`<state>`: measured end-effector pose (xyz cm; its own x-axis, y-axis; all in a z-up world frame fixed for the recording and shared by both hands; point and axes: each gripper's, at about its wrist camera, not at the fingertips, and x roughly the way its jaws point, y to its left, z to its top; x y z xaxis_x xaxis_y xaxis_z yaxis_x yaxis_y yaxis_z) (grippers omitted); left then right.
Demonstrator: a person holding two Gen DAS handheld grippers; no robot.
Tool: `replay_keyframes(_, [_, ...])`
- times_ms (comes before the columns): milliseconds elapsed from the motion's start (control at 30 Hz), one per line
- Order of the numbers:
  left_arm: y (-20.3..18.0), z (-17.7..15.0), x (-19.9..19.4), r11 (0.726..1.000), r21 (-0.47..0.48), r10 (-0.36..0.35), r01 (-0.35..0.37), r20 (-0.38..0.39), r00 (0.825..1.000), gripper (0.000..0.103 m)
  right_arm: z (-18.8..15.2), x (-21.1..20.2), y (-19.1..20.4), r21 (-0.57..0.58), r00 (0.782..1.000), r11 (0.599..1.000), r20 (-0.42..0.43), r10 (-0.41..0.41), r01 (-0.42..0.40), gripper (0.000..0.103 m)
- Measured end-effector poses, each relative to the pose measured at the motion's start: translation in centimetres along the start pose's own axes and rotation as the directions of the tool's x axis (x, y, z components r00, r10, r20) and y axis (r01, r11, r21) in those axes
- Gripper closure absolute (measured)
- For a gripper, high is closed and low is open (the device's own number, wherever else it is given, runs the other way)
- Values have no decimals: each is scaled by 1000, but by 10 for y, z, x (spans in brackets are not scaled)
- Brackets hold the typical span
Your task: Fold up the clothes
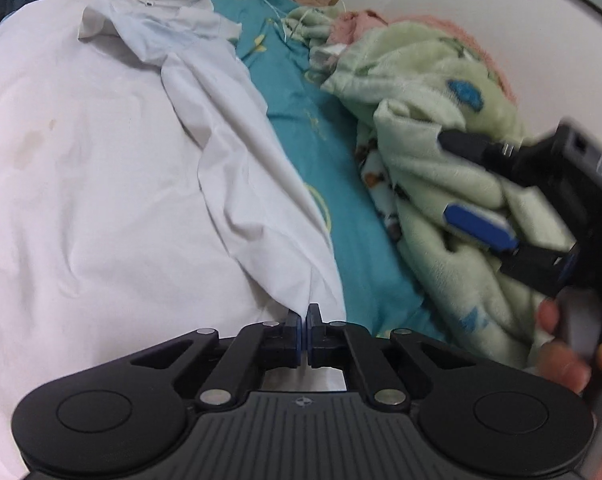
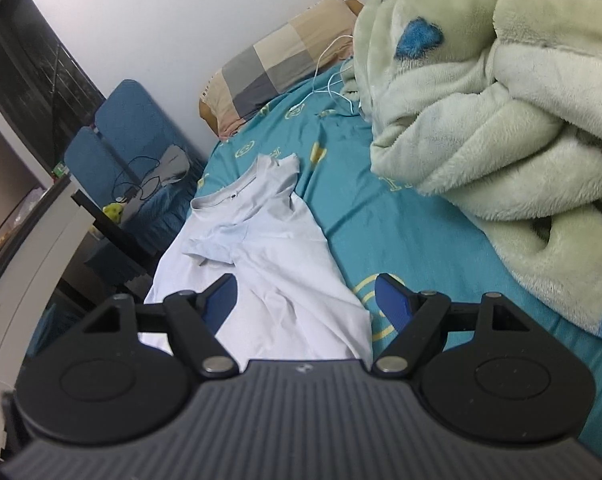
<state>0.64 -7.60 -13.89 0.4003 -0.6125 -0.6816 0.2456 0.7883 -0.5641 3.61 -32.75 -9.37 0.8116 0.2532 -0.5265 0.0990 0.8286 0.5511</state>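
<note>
**Item: hem pinch, first fold pending**

White cotton T-shirt (image 1: pixel 113 184), spread flat on the teal patterned bedsheet (image 1: pixel 301 120), collar at the far end; my left gripper (image 1: pixel 304 334) closed on its near hem, right-hand corner; my right gripper (image 2: pixel 305 304) spread wide, empty, poised over the near hem; fluffy green fleece blanket (image 2: pixel 481 100) heaped to the right. Step, I judge: securing the hem; next calls for a second pinch, then lifting both together.

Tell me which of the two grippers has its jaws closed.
The left gripper: its blue pads meet at the white T-shirt's hem. The right gripper stands wide open above the shirt.
</note>
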Motion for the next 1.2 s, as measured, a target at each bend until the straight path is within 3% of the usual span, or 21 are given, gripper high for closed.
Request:
replay_keyframes(67, [11, 13, -15, 994, -83, -66, 67, 13, 998, 101, 1, 0, -2, 7, 1000, 1000, 1, 3, -3, 25])
replay_keyframes(167, [32, 26, -29, 980, -187, -74, 72, -5, 997, 101, 2, 3, -7, 25, 1000, 1000, -8, 3, -2, 25])
replay_keyframes(233, [42, 27, -31, 986, -163, 26, -31, -32, 999, 101, 2, 5, -9, 38, 1000, 999, -20, 5, -4, 25])
replay_keyframes(333, [56, 21, -22, 976, -105, 182, -192, -98, 979, 101, 1, 10, -12, 58, 999, 998, -51, 15, -12, 25])
replay_keyframes(433, [68, 16, -13, 966, -117, 211, -229, -147, 966, 101, -1, 19, -12, 60, 994, 998, -108, 34, -28, 25])
replay_keyframes(600, [61, 21, -18, 974, -78, 203, -213, -121, 972, 100, -13, 39, 1, -7, 966, 997, -251, 67, -71, 24])
replay_keyframes(733, [59, 21, -35, 978, -106, 173, -180, -71, 982, 92, -32, 57, 24, -81, 901, 981, -413, 129, -178, 26])
replay_keyframes(867, [68, 25, -56, 977, -162, 142, -141, -6, 990, 86, -59, 74, 52, -237, 835, 951, -549, 39, -200, 26])
replay_keyframes(933, [73, 28, -64, 976, -174, 139, -133, 19, 990, 85, -73, 86, 61, -294, 785, 933, -620, -20, -208, 29])
replay_keyframes(967, [74, 29, -66, 976, -175, 140, -134, 28, 990, 85, -79, 90, 65, -304, 752, 926, -659, -35, -224, 44])
replay_keyframes(1000, [74, 30, -67, 976, -174, 141, -133, 33, 989, 85, -84, 92, 68, -308, 723, 922, -689, -46, -235, 68])
replay_keyframes(1033, [75, 31, -68, 976, -175, 139, -130, 38, 990, 85, -86, 91, 70, -315, 701, 917, -711, -58, -244, 80])
replay_keyframes(1067, [76, 31, -70, 976, -179, 134, -124, 45, 990, 85, -87, 89, 73, -324, 678, 912, -731, -72, -253, 87])
replay_keyframes(1200, [79, 34, -78, 976, -198, 107, -90, 80, 991, 85, -101, 65, 87, -411, 602, 868, -778, -176, -278, 92])
